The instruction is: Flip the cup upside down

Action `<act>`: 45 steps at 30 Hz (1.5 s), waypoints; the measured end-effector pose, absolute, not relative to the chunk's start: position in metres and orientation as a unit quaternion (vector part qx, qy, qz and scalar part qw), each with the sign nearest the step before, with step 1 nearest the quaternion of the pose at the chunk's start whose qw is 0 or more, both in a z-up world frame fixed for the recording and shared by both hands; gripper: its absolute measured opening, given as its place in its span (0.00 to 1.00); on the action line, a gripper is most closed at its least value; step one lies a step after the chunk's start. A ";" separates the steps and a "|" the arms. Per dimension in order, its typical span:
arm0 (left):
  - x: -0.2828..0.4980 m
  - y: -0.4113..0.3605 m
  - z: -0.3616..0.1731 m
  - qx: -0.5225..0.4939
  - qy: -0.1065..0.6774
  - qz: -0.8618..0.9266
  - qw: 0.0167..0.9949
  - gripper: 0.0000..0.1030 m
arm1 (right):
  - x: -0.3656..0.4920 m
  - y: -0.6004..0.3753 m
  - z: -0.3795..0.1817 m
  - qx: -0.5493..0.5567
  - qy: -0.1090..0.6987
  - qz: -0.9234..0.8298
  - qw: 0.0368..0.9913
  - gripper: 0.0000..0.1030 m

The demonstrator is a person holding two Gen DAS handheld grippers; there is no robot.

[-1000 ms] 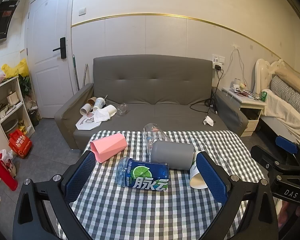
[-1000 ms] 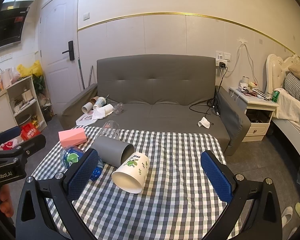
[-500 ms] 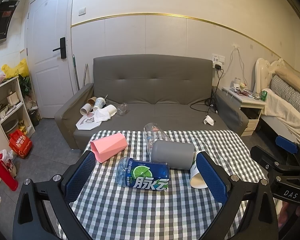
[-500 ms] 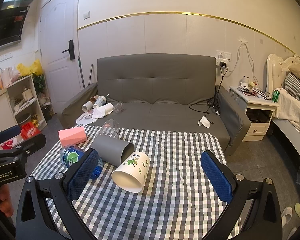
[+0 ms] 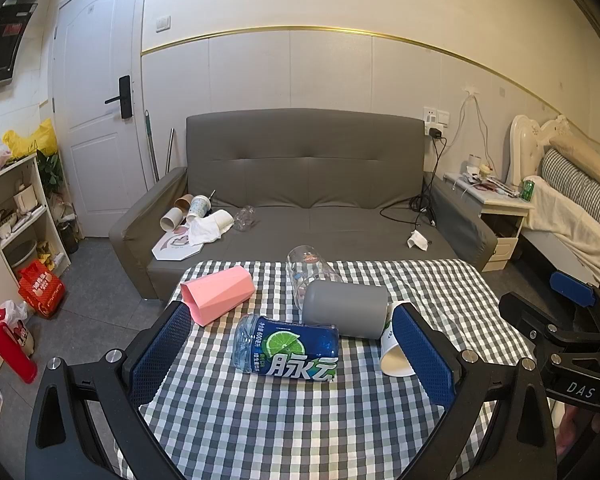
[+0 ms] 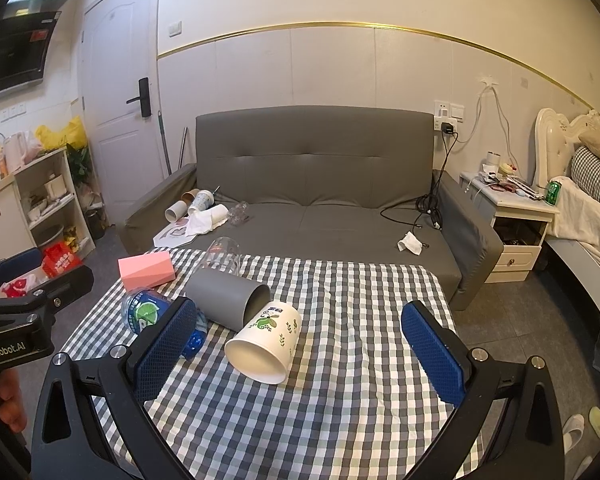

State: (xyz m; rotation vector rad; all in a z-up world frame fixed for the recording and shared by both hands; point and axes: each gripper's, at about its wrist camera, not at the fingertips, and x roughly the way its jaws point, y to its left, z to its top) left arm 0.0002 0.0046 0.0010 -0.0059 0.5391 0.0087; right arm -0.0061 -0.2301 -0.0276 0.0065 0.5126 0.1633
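Note:
Several cups lie on their sides on the checked table. A white paper cup with green leaf print lies with its mouth toward me; it also shows in the left wrist view. A grey cup, a clear glass and a pink faceted cup lie nearby. My right gripper is open and empty, just short of the paper cup. My left gripper is open and empty, just short of the bottle.
A blue plastic bottle with a lime label lies on its side at the table's left. A grey sofa with paper cups and litter stands behind the table. A shelf is at left, a nightstand and bed at right.

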 end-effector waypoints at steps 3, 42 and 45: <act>0.000 0.005 0.001 -0.003 0.266 0.004 0.964 1.00 | -0.006 -0.230 -0.028 0.003 0.253 0.081 0.964 1.00; 0.060 0.051 -0.033 -0.020 0.321 0.092 0.942 1.00 | 0.131 -0.116 -0.081 -0.327 0.354 0.345 0.806 1.00; 0.069 0.056 -0.043 -0.029 0.336 0.092 0.937 1.00 | 0.151 -0.105 -0.097 -0.341 0.384 0.360 0.779 1.00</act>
